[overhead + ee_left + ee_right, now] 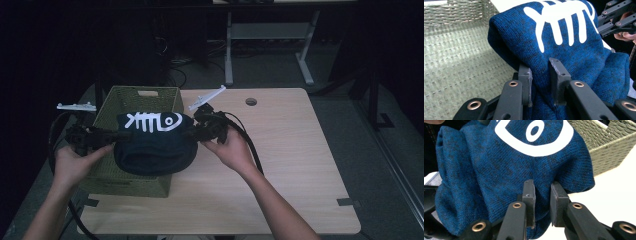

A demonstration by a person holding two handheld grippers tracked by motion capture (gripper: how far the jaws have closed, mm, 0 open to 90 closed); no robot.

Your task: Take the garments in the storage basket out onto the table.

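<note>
While the folded blue sweater point(152, 142) hangs pinched between both tongs, left point(116, 135) and right point(192, 133), over the green basket point(112, 102) on the worktop point(280, 165), I'd keep both grips level and lower it evenly.

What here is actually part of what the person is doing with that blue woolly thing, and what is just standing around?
In the job:
- blue knitted garment with a white fishbone print
- left gripper and right gripper, each pinching a fold of it
- green woven basket, which the garment hangs over

Just there:
- wooden table
- desk frame behind
- floor cables
</note>
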